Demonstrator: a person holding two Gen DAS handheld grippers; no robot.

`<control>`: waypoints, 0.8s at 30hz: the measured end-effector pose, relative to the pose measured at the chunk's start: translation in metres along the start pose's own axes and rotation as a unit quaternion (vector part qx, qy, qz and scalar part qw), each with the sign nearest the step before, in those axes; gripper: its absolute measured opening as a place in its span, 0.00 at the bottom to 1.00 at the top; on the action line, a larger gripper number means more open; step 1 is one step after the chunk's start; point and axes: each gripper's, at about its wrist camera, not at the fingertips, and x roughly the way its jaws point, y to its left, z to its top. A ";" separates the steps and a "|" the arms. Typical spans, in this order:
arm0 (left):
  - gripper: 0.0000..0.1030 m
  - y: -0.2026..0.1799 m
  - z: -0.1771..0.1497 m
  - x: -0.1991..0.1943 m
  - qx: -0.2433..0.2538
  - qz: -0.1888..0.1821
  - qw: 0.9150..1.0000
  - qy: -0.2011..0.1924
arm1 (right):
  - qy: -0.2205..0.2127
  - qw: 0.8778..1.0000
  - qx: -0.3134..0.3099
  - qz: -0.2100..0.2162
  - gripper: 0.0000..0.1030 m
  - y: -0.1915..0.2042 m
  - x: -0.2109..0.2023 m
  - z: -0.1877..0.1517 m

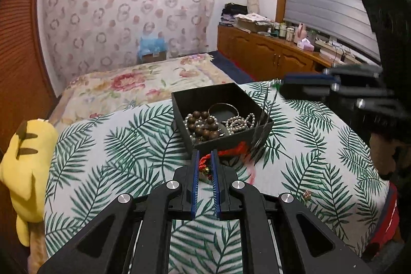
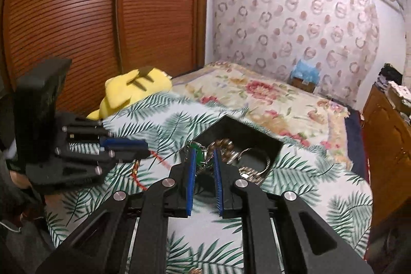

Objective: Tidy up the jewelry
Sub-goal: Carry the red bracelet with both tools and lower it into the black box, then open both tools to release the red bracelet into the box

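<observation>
Black jewelry box (image 1: 222,96) sits open on a leaf-print cover (image 1: 115,145), holding wooden beads (image 1: 203,126), pearls (image 1: 240,122) and a bangle. Left gripper (image 1: 205,166) is clamped on a red cord (image 1: 204,162); right gripper (image 2: 203,158) is nipped on a green pendant (image 2: 200,153). Beyond: floral bedspread (image 1: 143,84), yellow plush (image 1: 23,166), slatted wardrobe (image 2: 102,4), wooden sideboard (image 1: 264,53).

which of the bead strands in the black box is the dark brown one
The wooden bead bracelet, at the box's near-left corner; the pearl strands beside it are white.

Right tool (image 1: 285,87) motion-blurred; red cord (image 1: 205,166) part hidden between left tool's pads; box (image 2: 257,135) contents blurred.
</observation>
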 end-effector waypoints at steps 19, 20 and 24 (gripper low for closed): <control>0.08 -0.003 0.051 0.011 0.013 0.012 0.999 -0.032 | 0.021 0.999 0.030 -0.038 0.15 -0.044 0.048 0.006; 0.08 -0.002 0.052 0.013 0.013 0.015 0.999 -0.032 | 0.025 0.998 0.033 -0.036 0.15 -0.045 0.052 0.004; 0.08 -0.001 0.057 0.020 0.014 0.020 0.999 -0.031 | 0.040 0.998 0.044 -0.030 0.16 -0.048 0.067 -0.004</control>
